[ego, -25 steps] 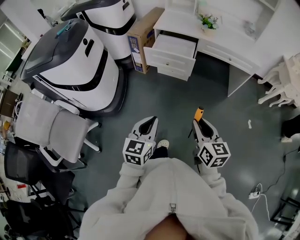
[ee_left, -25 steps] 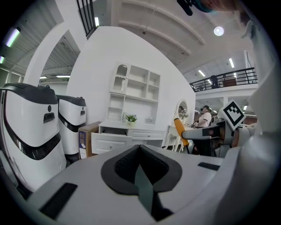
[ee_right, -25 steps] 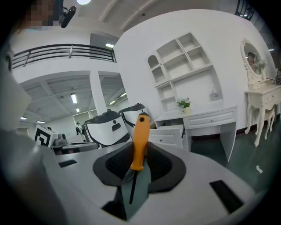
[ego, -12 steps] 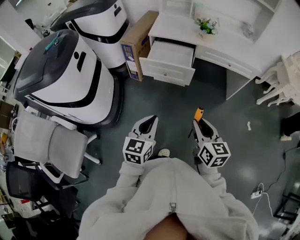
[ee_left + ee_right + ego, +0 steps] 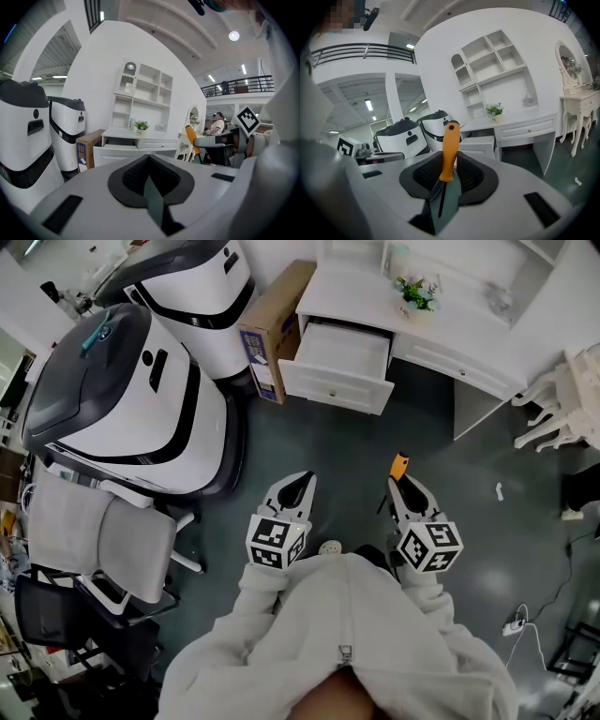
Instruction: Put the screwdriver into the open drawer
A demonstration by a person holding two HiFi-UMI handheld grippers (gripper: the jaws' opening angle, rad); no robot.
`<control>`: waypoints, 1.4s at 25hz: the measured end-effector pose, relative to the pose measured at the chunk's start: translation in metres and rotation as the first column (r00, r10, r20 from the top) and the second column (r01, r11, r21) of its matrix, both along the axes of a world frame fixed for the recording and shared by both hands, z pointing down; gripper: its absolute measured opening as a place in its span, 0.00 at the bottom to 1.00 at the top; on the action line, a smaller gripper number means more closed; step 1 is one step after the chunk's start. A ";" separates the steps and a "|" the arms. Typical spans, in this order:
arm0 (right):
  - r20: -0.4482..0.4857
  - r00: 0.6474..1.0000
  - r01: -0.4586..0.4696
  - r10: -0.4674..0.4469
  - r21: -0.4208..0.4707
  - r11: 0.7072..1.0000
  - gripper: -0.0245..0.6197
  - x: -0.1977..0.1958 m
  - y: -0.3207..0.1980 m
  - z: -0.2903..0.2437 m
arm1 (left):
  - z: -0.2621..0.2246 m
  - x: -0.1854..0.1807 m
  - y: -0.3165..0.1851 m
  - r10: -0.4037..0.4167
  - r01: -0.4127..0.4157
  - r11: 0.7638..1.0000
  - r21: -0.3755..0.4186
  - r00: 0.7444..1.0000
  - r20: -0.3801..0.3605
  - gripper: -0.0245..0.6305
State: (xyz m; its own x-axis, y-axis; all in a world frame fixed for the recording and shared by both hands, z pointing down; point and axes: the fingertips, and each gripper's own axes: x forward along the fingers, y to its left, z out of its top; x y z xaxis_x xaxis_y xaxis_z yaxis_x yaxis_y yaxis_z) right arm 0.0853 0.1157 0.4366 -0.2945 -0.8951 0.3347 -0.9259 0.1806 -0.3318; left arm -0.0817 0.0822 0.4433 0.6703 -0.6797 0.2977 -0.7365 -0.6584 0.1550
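Observation:
The screwdriver [image 5: 399, 465] has an orange handle [image 5: 450, 149] and a dark shaft, and it sticks out forward from my right gripper [image 5: 405, 484], which is shut on it. In the right gripper view my right gripper [image 5: 449, 161] clamps the handle's lower end. My left gripper [image 5: 298, 486] is level with it to the left, shut and empty, as my left gripper [image 5: 149, 158] also shows in its own view. Ahead stands the open drawer [image 5: 339, 352], white, pulled out of the white desk [image 5: 450, 320]. The open drawer [image 5: 480, 144] lies beyond both grippers, some way off over the floor.
Two large white-and-grey machines [image 5: 122, 395] stand at the left. A cardboard box [image 5: 272, 320] leans beside the drawer. Office chairs [image 5: 94, 531] crowd the lower left. A small plant [image 5: 417, 289] sits on the desk, white furniture [image 5: 562, 409] stands right, a power strip [image 5: 514, 624] lies lower right.
The person has stepped towards the desk; a dark shoe now shows below the right gripper. Machines and chairs slid left and down in the head view. Both grippers keep their pose and grip.

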 end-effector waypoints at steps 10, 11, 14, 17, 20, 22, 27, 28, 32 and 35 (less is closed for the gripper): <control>0.004 1.000 -0.011 0.011 -0.030 1.000 0.21 0.004 -0.005 0.005 | 0.009 0.001 -0.004 0.000 0.000 1.000 -0.030 1.000 0.003 0.06; 0.006 1.000 -0.015 0.015 -0.033 0.999 0.21 0.006 -0.006 0.007 | 0.011 0.001 -0.005 0.000 0.000 0.999 -0.034 1.000 0.006 0.06; 0.007 1.000 -0.023 0.023 -0.036 0.999 0.21 0.012 -0.015 0.010 | 0.014 -0.001 -0.015 -0.013 0.014 0.999 -0.038 1.000 0.008 0.06; 0.008 1.000 -0.016 0.016 -0.039 0.999 0.21 0.014 -0.028 0.013 | 0.015 -0.002 -0.027 -0.027 0.027 0.999 -0.041 1.000 0.012 0.06; 0.013 1.000 -0.008 0.008 -0.043 0.999 0.21 0.018 -0.046 0.014 | 0.016 0.004 -0.041 -0.025 0.026 0.999 -0.041 0.999 0.020 0.06; 0.017 1.000 -0.004 0.005 -0.042 0.999 0.21 0.021 -0.059 0.015 | 0.015 0.008 -0.052 -0.025 0.026 0.999 -0.040 0.999 0.022 0.06; 0.015 1.000 0.019 -0.018 -0.044 0.999 0.21 0.031 -0.094 0.012 | 0.013 0.021 -0.086 -0.036 0.037 0.998 -0.042 0.999 0.020 0.06; 0.015 1.000 0.020 -0.019 -0.044 0.999 0.21 0.034 -0.101 0.012 | 0.013 0.024 -0.093 -0.036 0.037 0.998 -0.042 0.999 0.020 0.06; 0.011 1.000 0.026 -0.026 -0.039 0.999 0.21 0.046 -0.130 0.011 | 0.013 0.037 -0.123 -0.041 0.042 0.998 -0.038 0.999 0.017 0.06; 0.009 0.999 0.034 -0.034 -0.035 0.999 0.21 0.056 -0.152 0.008 | 0.011 0.048 -0.145 -0.044 0.045 0.998 -0.033 0.999 0.015 0.06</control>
State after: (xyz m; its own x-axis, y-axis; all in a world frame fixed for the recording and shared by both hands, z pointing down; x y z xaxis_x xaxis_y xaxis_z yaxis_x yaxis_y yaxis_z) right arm 0.1412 -0.0359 0.4443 -0.3275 -0.8722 0.3635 -0.9166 0.1998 -0.3463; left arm -0.0341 -0.0623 0.4538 0.6352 -0.6981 0.3305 -0.7672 -0.6197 0.1654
